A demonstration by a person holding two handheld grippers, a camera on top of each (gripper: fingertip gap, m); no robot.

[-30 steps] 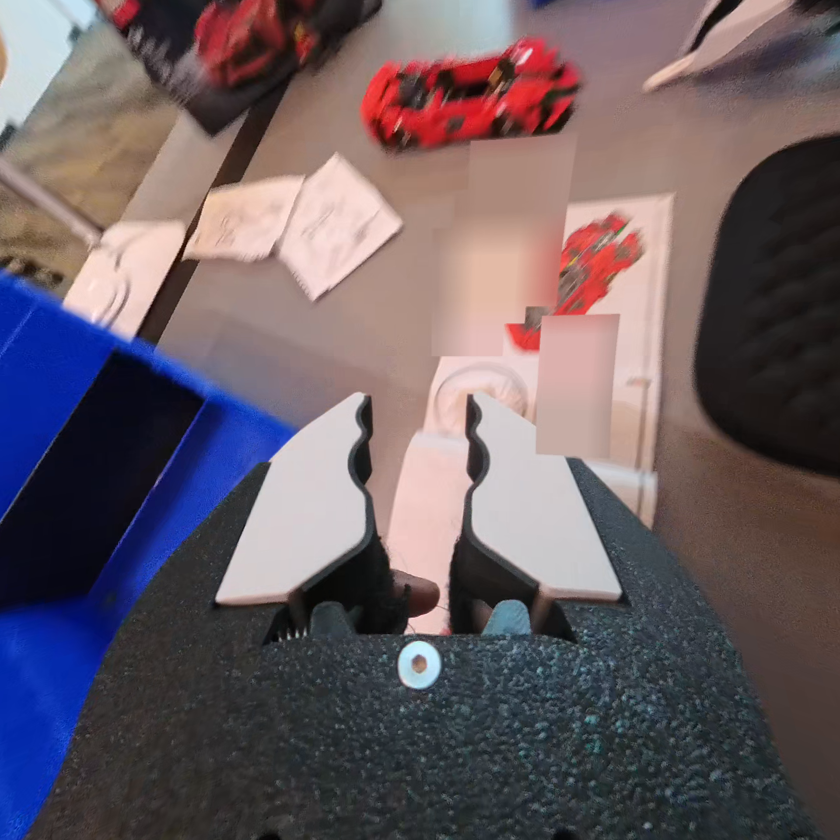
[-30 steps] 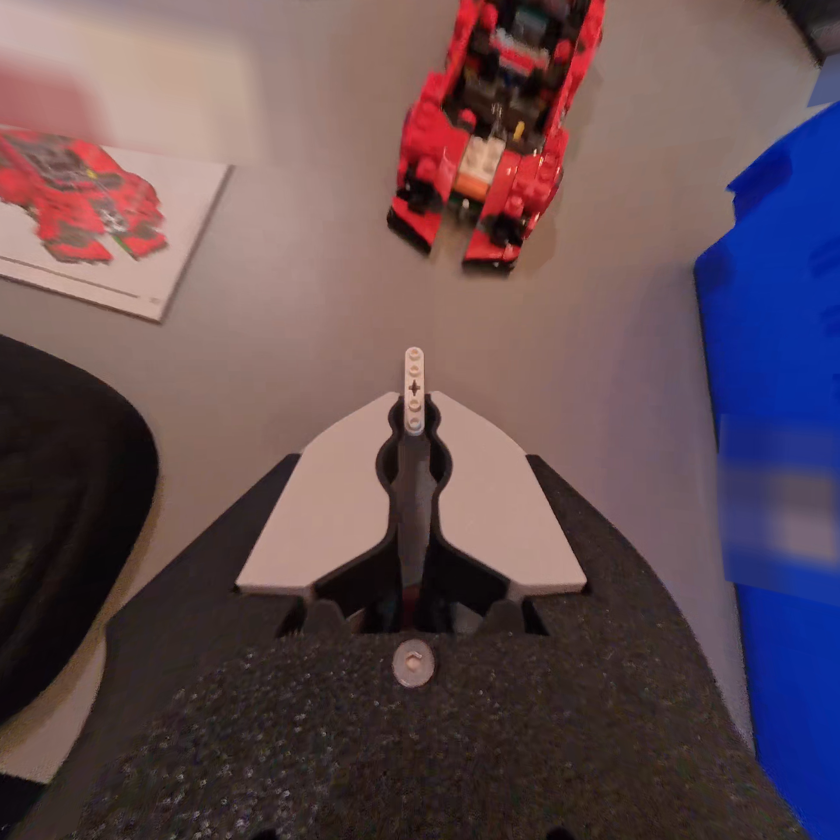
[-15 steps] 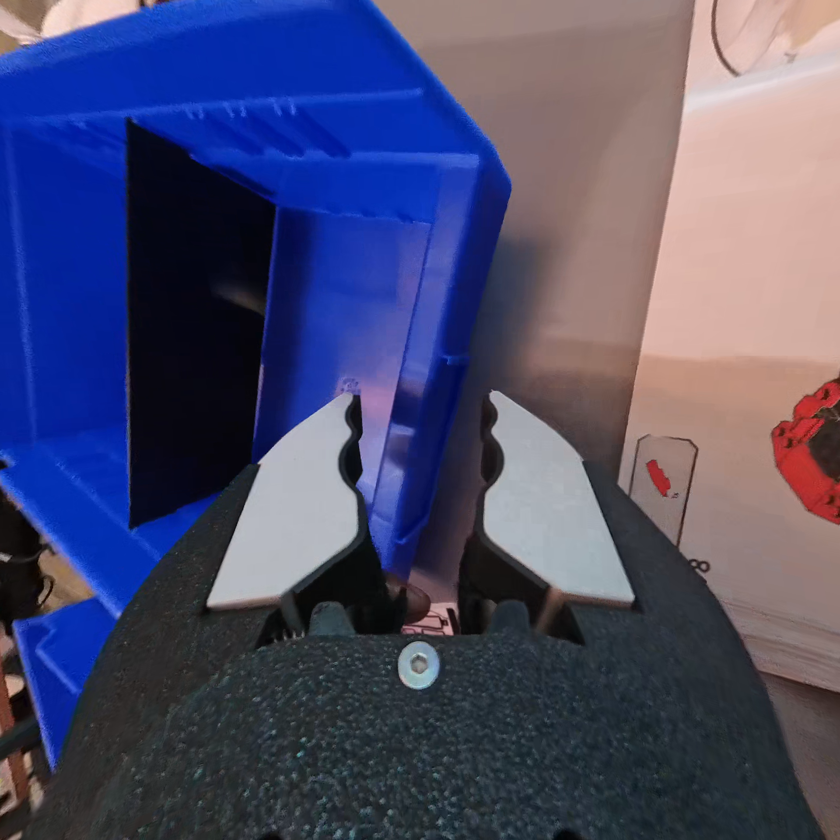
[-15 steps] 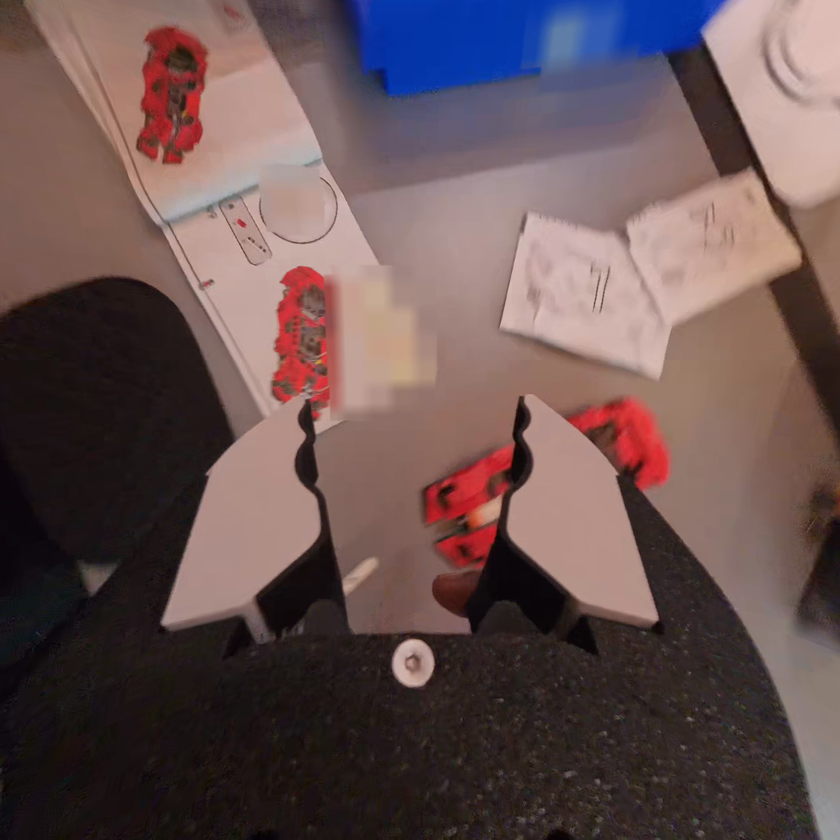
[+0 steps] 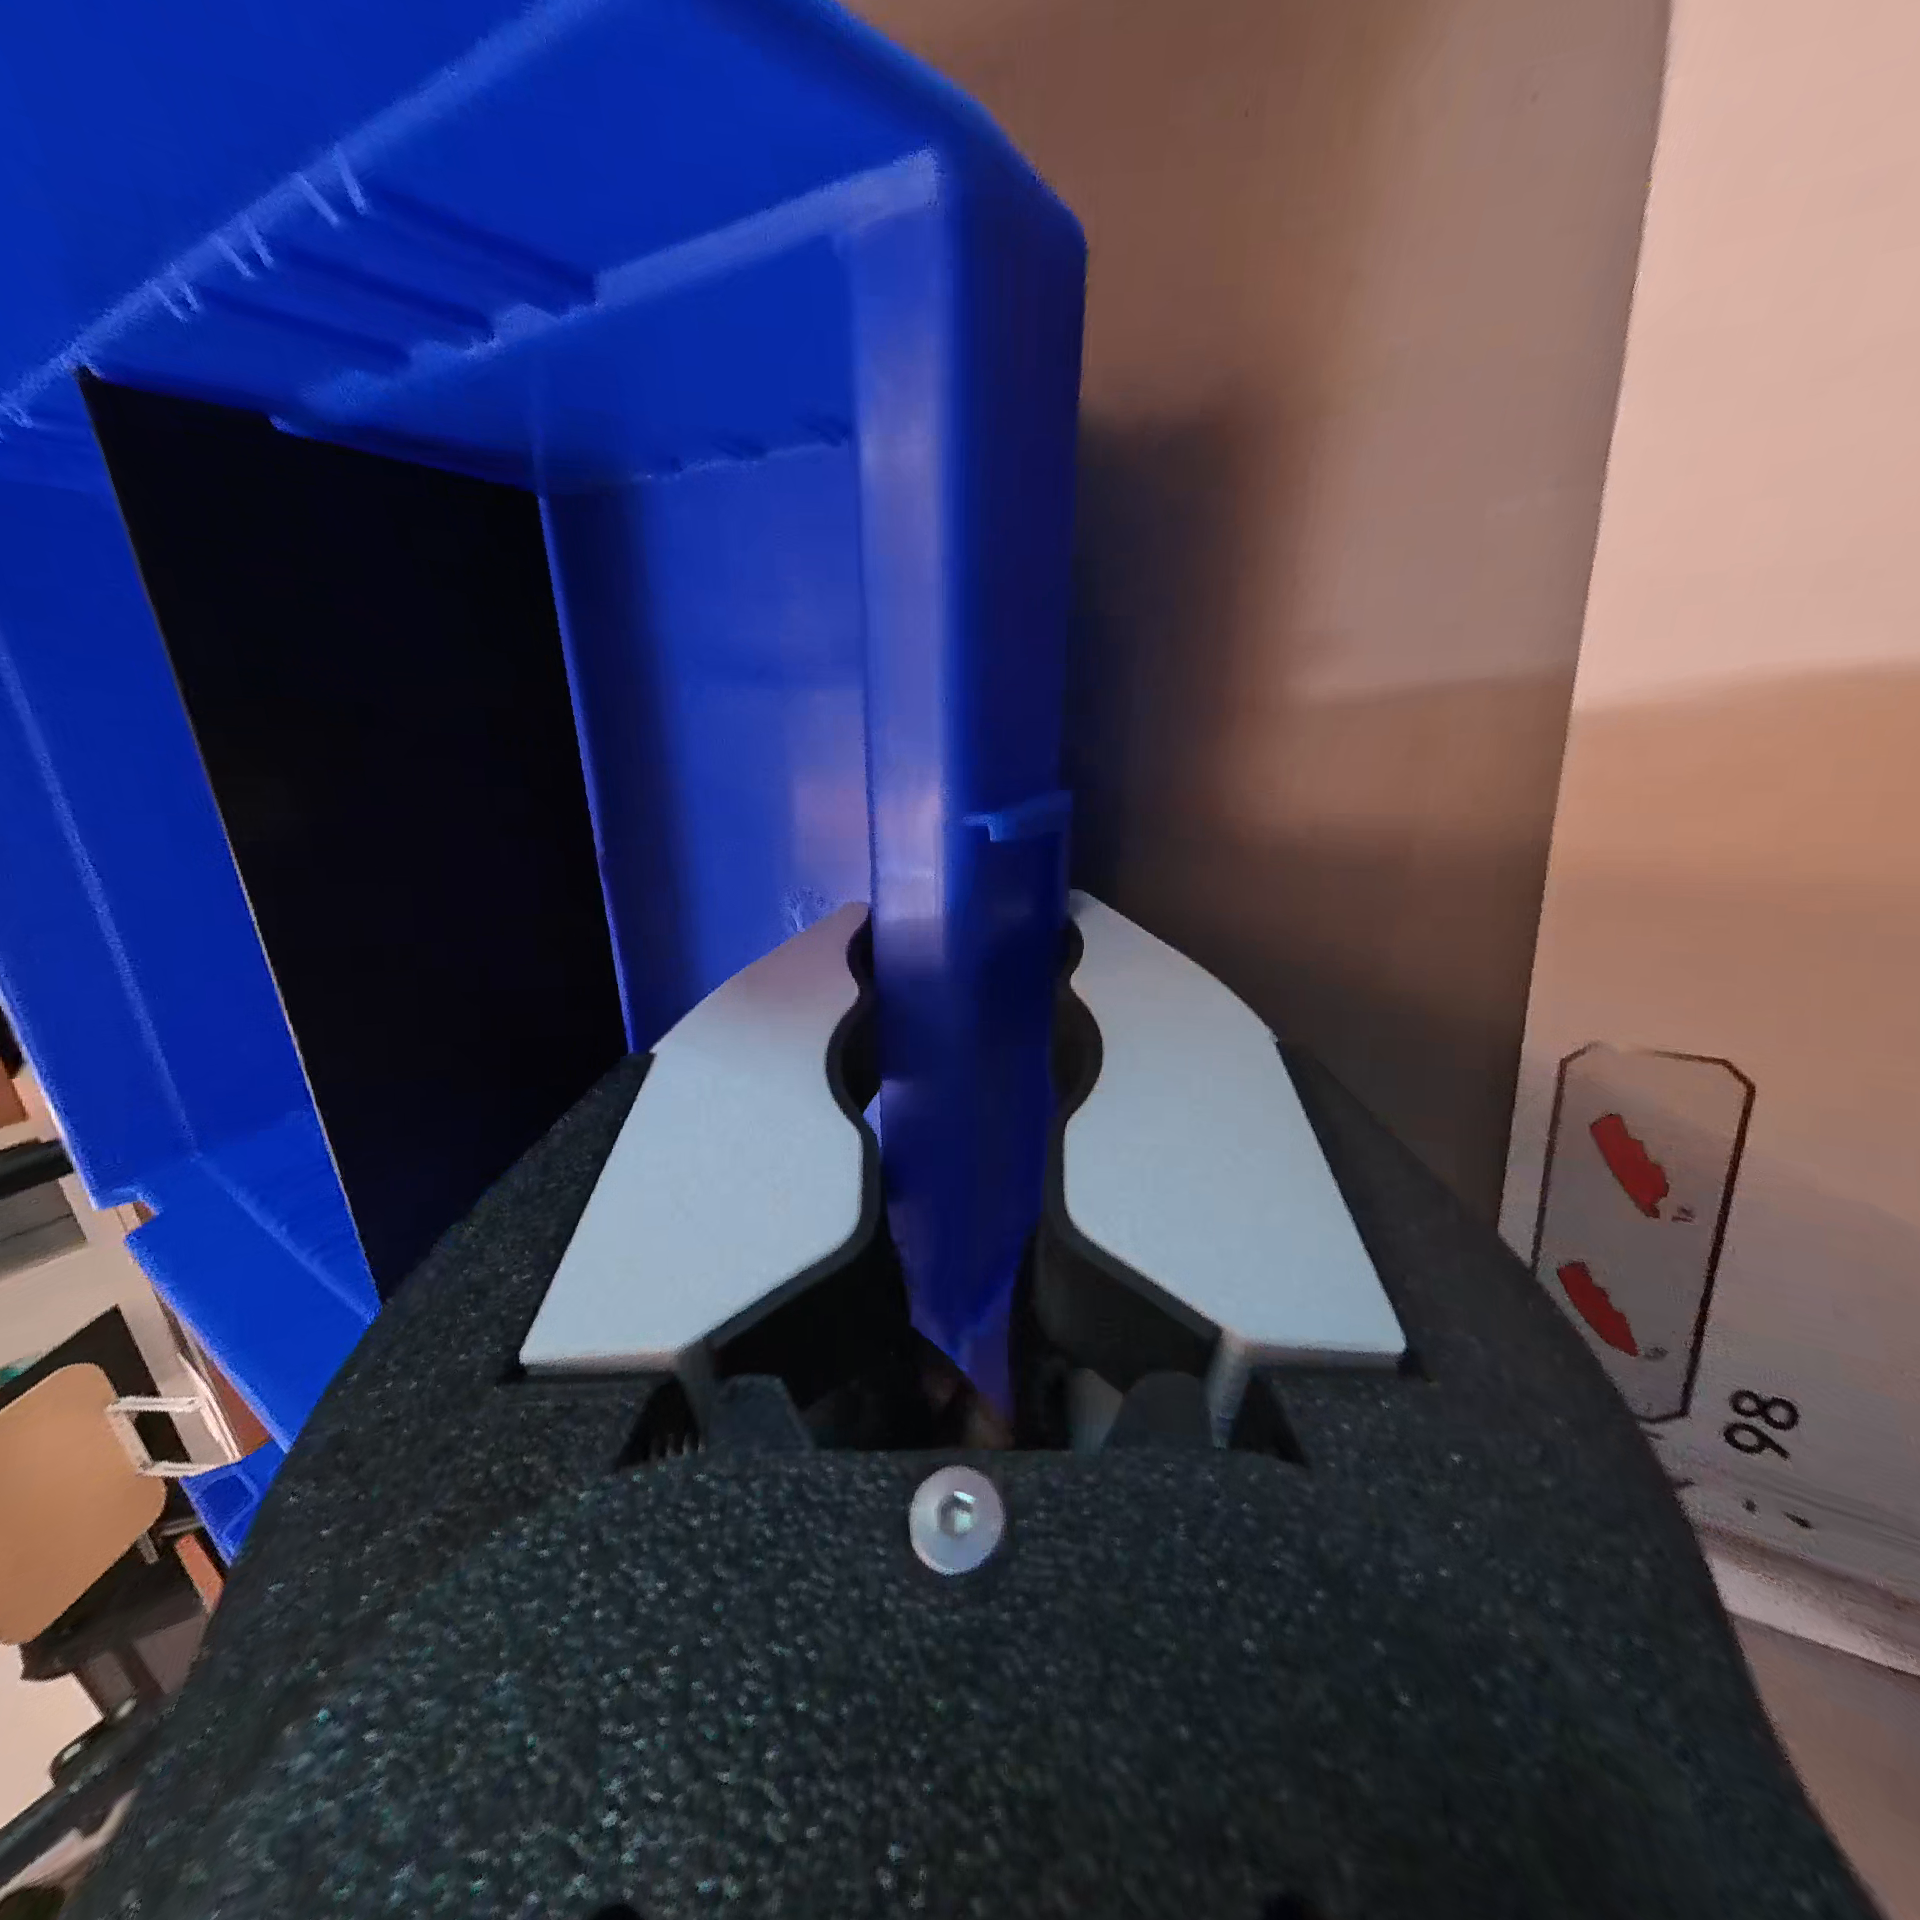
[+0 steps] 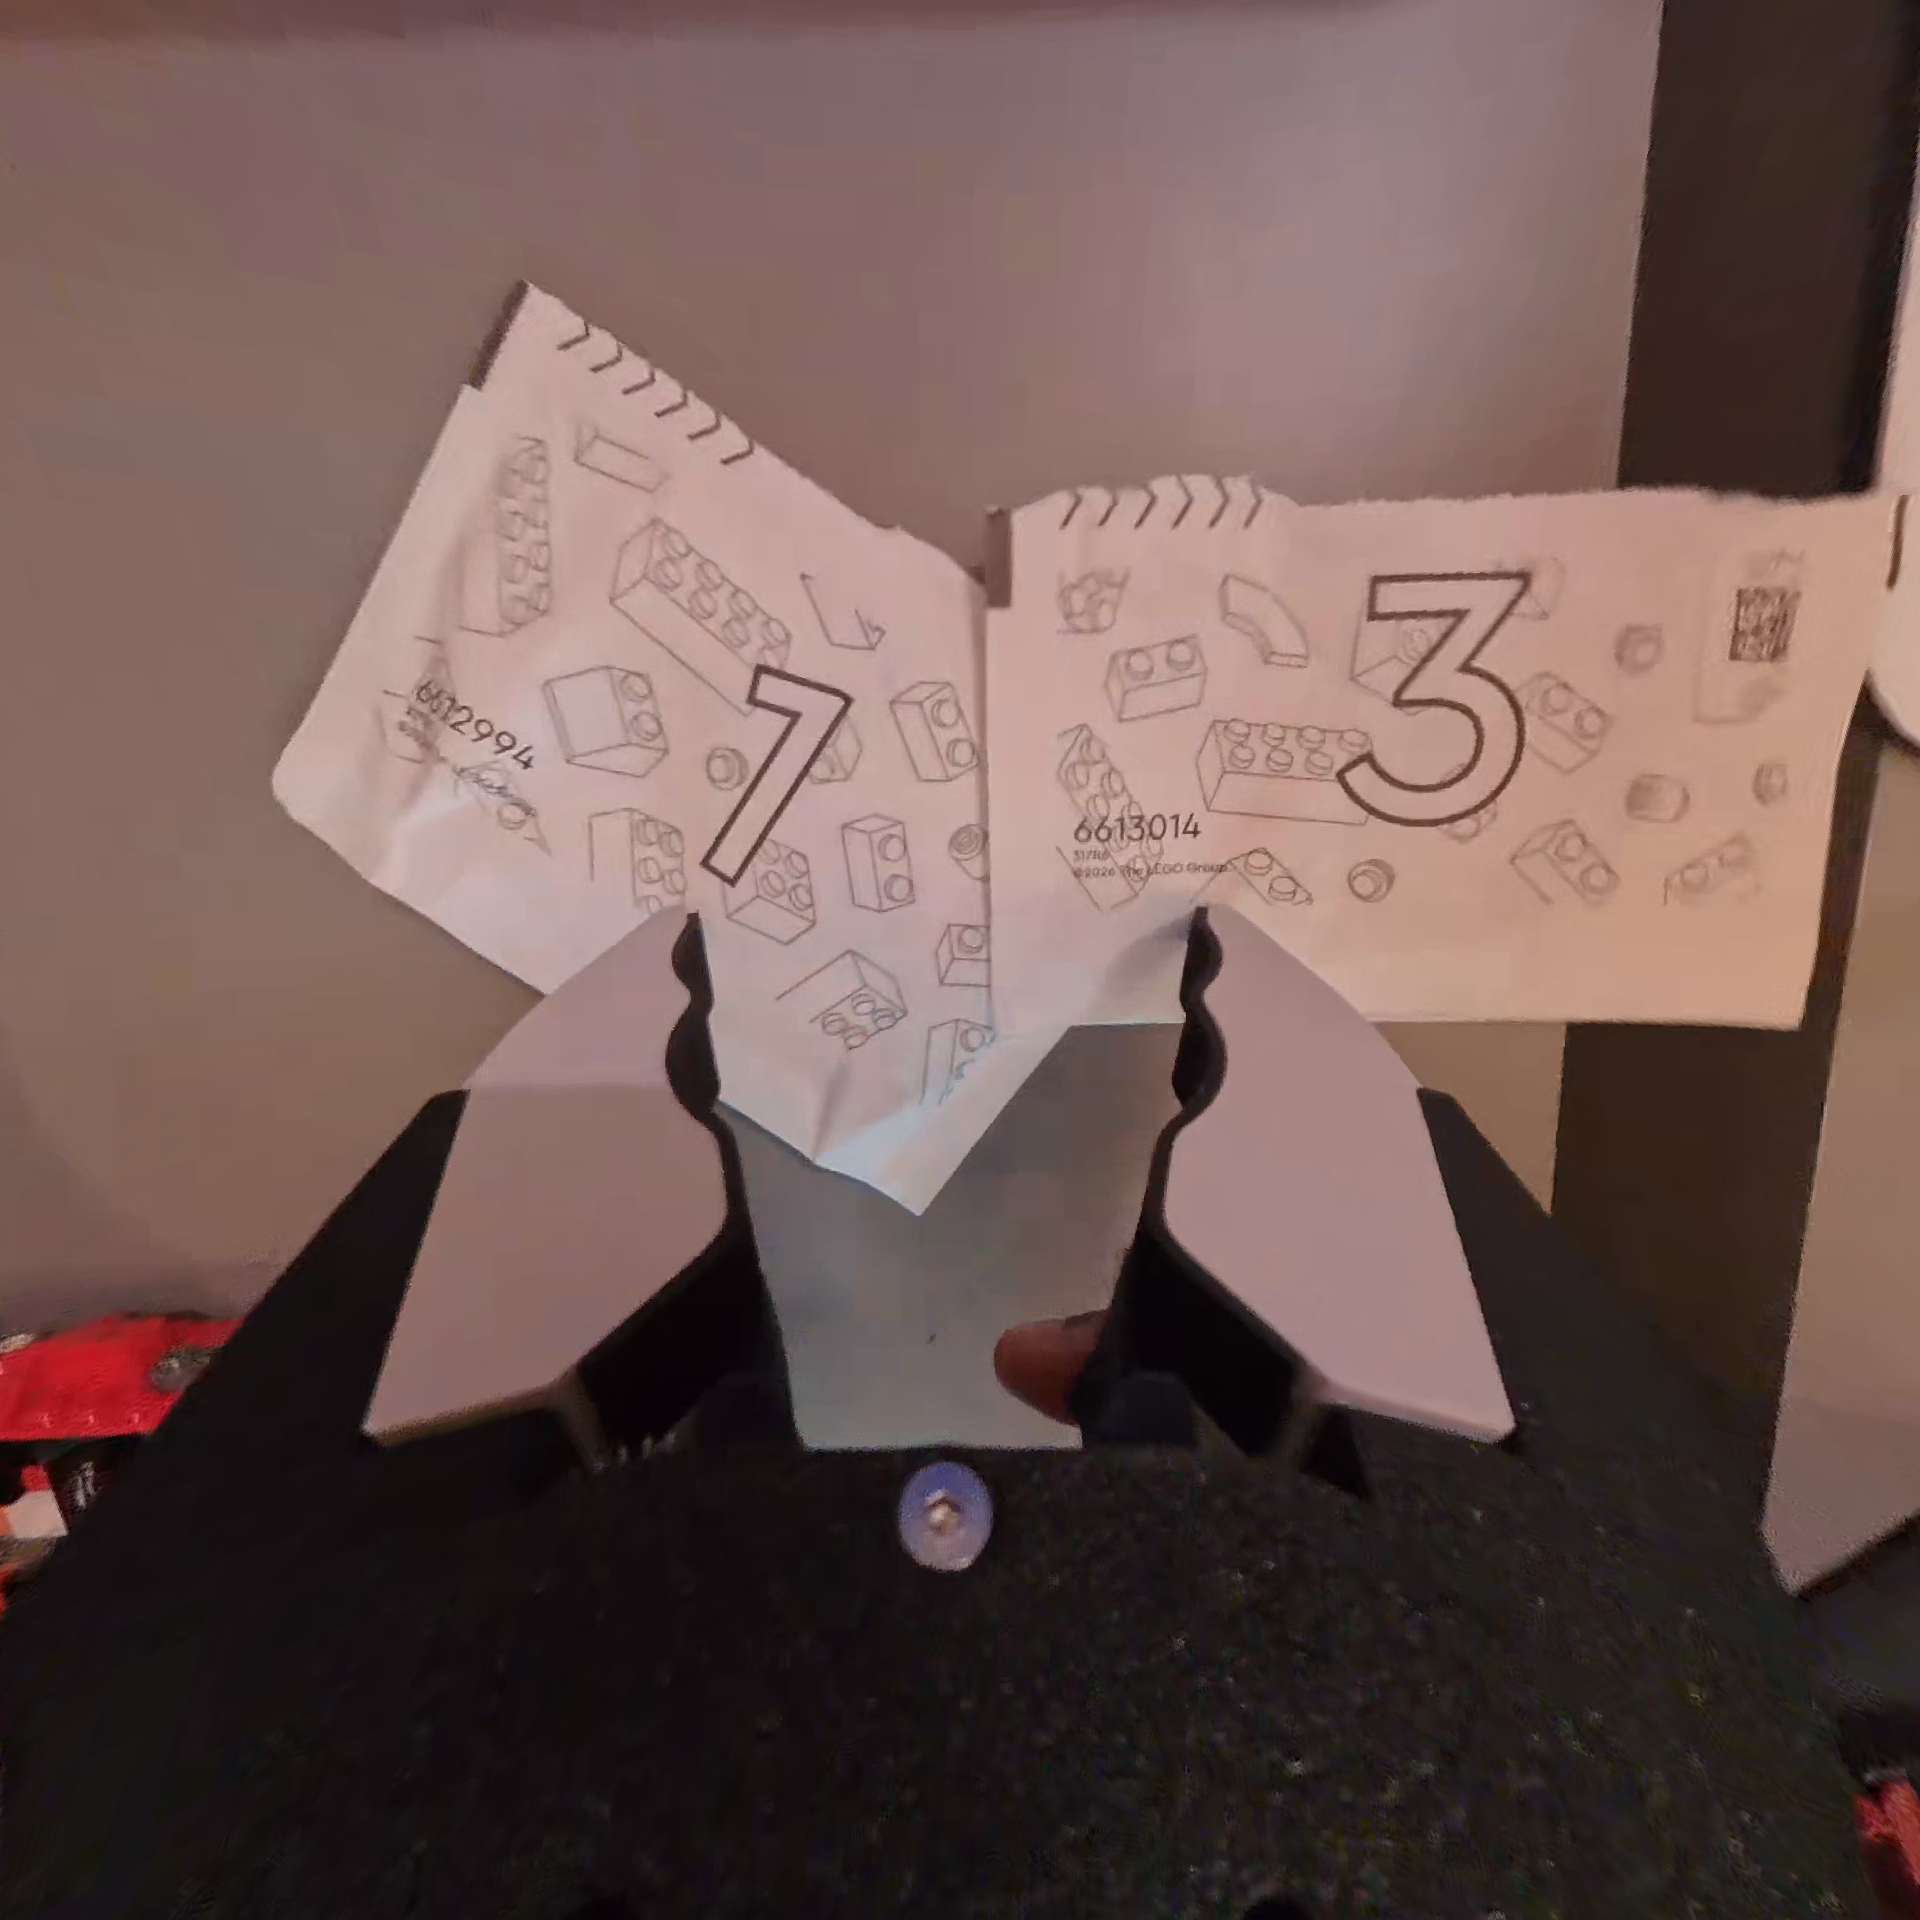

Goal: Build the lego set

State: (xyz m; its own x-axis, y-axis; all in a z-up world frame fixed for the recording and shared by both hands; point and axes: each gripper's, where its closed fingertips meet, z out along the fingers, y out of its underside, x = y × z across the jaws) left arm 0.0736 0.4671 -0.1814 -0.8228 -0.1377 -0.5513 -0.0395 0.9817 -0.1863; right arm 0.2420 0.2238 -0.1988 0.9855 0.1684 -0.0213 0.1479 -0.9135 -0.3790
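My left gripper [image 5: 961, 925] is shut on the rim wall of a blue plastic bin [image 5: 623, 468], which stands tilted with its dark opening to the left. The open instruction booklet [image 5: 1756, 727] lies on the grey table to the right of the bin. My right gripper [image 6: 940, 920] is open and empty, held over two white paper parts bags [image 6: 727, 707] [image 6: 1455, 748] that lie side by side on the table. A bit of the red lego car [image 6: 94, 1382] shows at the left edge of the right wrist view.
A dark gap [image 6: 1725, 416] between table sections runs along the right of the bags. A fingertip [image 6: 1044, 1371] shows behind the right jaw. A chair and floor [image 5: 62, 1455] show low on the left beyond the bin. One gripper's finger ends stand about 30 cm off the other's.
My left gripper closed on the blue bin's wall. My right gripper let go of the small white beam, opened wide and swung over to the paper bags.
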